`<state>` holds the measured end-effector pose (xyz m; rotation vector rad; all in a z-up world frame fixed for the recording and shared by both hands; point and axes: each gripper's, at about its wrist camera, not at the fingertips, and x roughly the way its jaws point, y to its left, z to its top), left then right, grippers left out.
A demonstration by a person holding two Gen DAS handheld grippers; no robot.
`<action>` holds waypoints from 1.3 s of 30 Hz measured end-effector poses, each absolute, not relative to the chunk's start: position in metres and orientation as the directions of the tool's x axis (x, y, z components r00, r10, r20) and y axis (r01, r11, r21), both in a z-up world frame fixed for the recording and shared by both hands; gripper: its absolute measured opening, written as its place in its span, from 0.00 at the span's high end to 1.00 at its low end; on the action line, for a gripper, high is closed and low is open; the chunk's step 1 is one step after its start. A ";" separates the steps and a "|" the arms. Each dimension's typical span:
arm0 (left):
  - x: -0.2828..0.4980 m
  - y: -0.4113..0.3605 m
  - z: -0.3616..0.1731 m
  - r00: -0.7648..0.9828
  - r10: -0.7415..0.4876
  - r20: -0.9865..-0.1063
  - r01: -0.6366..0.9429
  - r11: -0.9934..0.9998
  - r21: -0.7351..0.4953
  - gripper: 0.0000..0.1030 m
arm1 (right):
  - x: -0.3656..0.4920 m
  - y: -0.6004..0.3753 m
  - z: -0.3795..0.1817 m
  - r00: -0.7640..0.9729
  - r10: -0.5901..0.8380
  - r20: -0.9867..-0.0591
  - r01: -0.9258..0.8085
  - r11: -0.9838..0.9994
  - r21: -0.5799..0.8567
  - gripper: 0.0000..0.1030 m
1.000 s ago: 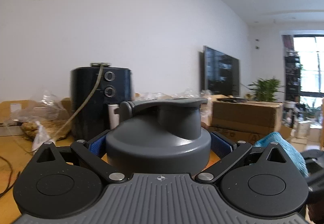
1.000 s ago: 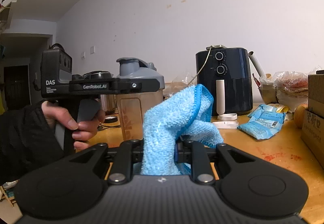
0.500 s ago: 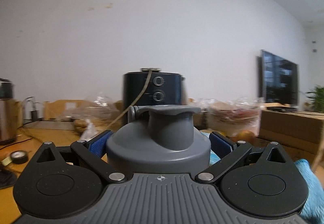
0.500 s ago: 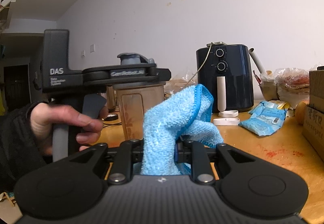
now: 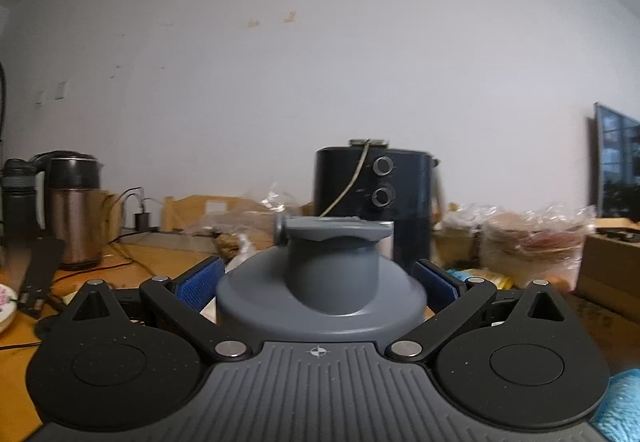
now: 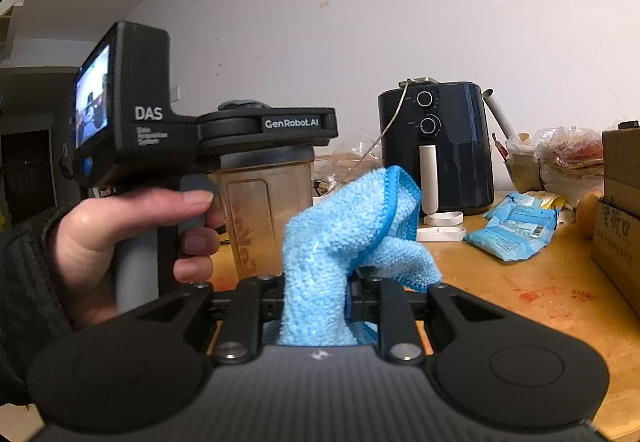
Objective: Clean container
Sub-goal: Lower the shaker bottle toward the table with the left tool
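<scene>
Left gripper point(image 5: 318, 282) jaws clamp the bottle point(image 6: 266, 218) at its grey lid point(image 5: 320, 282), held upright above the surface point(image 6: 520, 282). Right gripper point(image 6: 316, 306) jaws pinch the blue cloth point(image 6: 352, 238), just beside the bottle. Hard wiping could twist that smooth lid loose and drop the bottle.
</scene>
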<state>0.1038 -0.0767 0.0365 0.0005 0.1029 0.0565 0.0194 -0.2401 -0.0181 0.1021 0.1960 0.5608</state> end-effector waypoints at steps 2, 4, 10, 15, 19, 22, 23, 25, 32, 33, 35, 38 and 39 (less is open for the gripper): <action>0.104 -0.078 0.037 0.992 0.070 -0.105 -0.069 0.998 0.005 0.01 | 0.020 -0.241 -0.018 0.830 0.536 -0.155 -0.516 0.843 0.153 0.82; 0.104 -0.079 0.038 0.991 0.083 -0.108 -0.082 0.997 0.007 0.02 | 0.020 -0.241 -0.019 0.831 0.535 -0.154 -0.515 0.843 0.155 0.82; 0.105 -0.082 0.040 0.987 0.112 -0.115 -0.111 0.994 0.011 0.08 | 0.020 -0.240 -0.019 0.830 0.536 -0.156 -0.515 0.843 0.156 0.82; 0.105 -0.080 0.038 0.989 0.096 -0.116 -0.095 0.995 0.011 0.08 | 0.021 -0.239 -0.019 0.829 0.536 -0.159 -0.515 0.843 0.157 0.82; 0.106 -0.077 0.039 0.990 0.068 -0.122 -0.067 0.998 0.014 0.08 | 0.022 -0.238 -0.020 0.827 0.538 -0.164 -0.516 0.842 0.157 0.81; 0.106 -0.074 0.040 0.991 0.037 -0.126 -0.035 0.999 0.020 0.08 | 0.021 -0.237 -0.021 0.826 0.539 -0.165 -0.518 0.841 0.157 0.81; 0.106 -0.073 0.040 0.991 0.028 -0.127 -0.025 0.999 0.022 0.08 | 0.021 -0.237 -0.021 0.826 0.539 -0.165 -0.518 0.841 0.157 0.81; 0.106 -0.071 0.041 0.992 0.017 -0.128 -0.013 0.999 0.031 0.08 | 0.022 -0.236 -0.021 0.825 0.540 -0.166 -0.519 0.840 0.158 0.81; 0.105 -0.058 0.058 0.994 0.000 -0.109 0.002 1.000 0.019 0.08 | 0.024 -0.235 -0.021 0.828 0.535 -0.170 -0.513 0.844 0.156 0.81; 0.106 -0.056 0.062 0.994 -0.002 -0.106 0.004 1.000 0.016 0.08 | 0.025 -0.235 -0.021 0.830 0.531 -0.171 -0.510 0.846 0.156 0.81; 0.108 -0.051 0.071 0.995 -0.005 -0.099 0.006 1.000 0.012 0.08 | 0.026 -0.235 -0.020 0.831 0.530 -0.171 -0.507 0.847 0.160 0.81; 0.111 -0.044 0.084 0.996 -0.009 -0.089 0.009 1.000 0.005 0.08 | 0.027 -0.234 -0.019 0.832 0.527 -0.172 -0.505 0.849 0.156 0.81; 0.112 -0.041 0.088 0.996 -0.010 -0.085 0.011 1.000 0.002 0.08 | 0.027 -0.233 -0.019 0.832 0.527 -0.173 -0.506 0.849 0.155 0.81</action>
